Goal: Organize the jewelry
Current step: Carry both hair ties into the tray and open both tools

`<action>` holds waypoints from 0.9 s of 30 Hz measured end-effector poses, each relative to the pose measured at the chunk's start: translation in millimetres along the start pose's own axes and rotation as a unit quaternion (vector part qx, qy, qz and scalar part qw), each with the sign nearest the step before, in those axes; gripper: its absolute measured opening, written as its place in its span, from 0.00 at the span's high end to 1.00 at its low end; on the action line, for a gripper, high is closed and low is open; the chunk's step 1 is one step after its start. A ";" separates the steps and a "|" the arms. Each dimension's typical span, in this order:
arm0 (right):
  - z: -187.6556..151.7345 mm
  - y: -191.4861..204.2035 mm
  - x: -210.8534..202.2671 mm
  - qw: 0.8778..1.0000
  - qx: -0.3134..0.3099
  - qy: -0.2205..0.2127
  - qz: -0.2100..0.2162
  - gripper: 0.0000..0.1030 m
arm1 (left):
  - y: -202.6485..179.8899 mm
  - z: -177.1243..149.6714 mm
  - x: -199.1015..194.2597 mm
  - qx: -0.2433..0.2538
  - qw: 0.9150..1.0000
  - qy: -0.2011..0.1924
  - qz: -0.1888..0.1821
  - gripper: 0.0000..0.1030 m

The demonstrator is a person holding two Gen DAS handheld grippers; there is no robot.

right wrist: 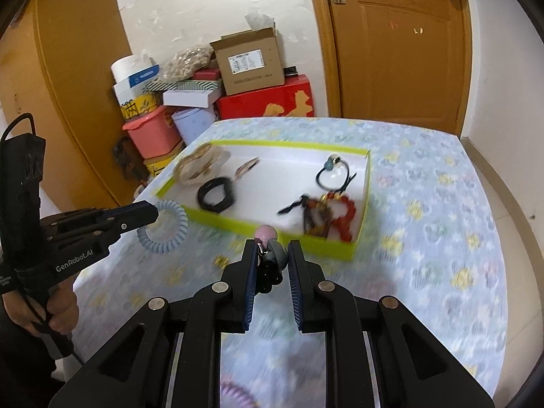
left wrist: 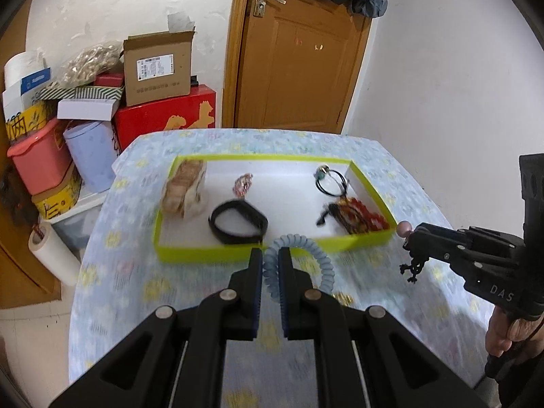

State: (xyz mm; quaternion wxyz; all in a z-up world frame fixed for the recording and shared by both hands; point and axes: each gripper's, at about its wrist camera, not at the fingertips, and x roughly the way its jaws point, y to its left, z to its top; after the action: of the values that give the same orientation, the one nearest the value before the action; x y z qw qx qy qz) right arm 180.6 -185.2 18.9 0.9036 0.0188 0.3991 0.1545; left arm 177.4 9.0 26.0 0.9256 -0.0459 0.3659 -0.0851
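Observation:
My left gripper (left wrist: 271, 256) is shut on a light blue spiral hair tie (left wrist: 314, 250), held just above the near rim of the lime green tray (left wrist: 204, 253). My right gripper (right wrist: 273, 250) is shut on a hair tie with a pink bead (right wrist: 267, 232) and a dangling black cord, also at the tray's near rim (right wrist: 238, 225). Inside the tray lie a black band (left wrist: 238, 222), a beige scrunchie (left wrist: 185, 187), a black elastic with a teal bead (left wrist: 331, 178) and a red bead bracelet (left wrist: 369, 217). The right wrist view shows the left gripper (right wrist: 151, 212) with the blue coil (right wrist: 163, 229).
A small gold piece (left wrist: 341, 298) lies on the flowered tablecloth near the tray. A purple coil (right wrist: 234, 391) shows at the table's near edge. Stacked boxes and tubs (left wrist: 68, 119) stand left of the table, with a wooden door (left wrist: 299, 51) behind it.

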 end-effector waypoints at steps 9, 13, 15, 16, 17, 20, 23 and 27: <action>38.0 -25.0 45.1 1.000 -0.003 0.007 -0.015 0.82 | 8.9 36.2 52.4 0.003 1.000 0.014 0.015 0.91; 51.1 -38.3 70.4 1.000 -0.001 0.020 -0.022 0.82 | 10.3 50.0 75.5 0.004 1.000 0.022 0.018 0.91; 56.0 -44.7 83.4 0.999 -0.002 0.028 -0.025 0.82 | 10.6 55.6 86.8 0.005 0.999 0.026 0.022 0.91; 58.1 -48.0 89.9 0.999 -0.001 0.032 -0.029 0.82 | 11.5 58.4 92.5 0.004 0.999 0.029 0.022 0.91; 59.6 -50.4 93.9 0.999 -0.001 0.034 -0.029 0.82 | 12.1 60.3 97.7 0.003 0.999 0.031 0.021 0.91; 63.2 -56.7 108.7 0.999 -0.001 0.042 -0.033 0.82 | 11.8 65.1 111.9 0.001 0.999 0.038 0.021 0.91; 65.2 -61.2 119.6 0.998 0.001 0.050 -0.034 0.82 | 9.5 67.0 123.8 0.003 0.999 0.044 0.023 0.91; 67.3 -63.9 131.7 0.998 -0.002 0.058 -0.033 0.82 | 9.2 67.3 138.0 0.005 0.998 0.054 0.024 0.91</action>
State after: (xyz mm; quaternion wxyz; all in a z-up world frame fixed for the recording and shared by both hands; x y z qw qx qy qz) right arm 329.9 -201.2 -39.6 0.8835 -0.0050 0.4510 0.1266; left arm 323.7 -6.8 -18.7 0.9066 -0.0277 0.4157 -0.0670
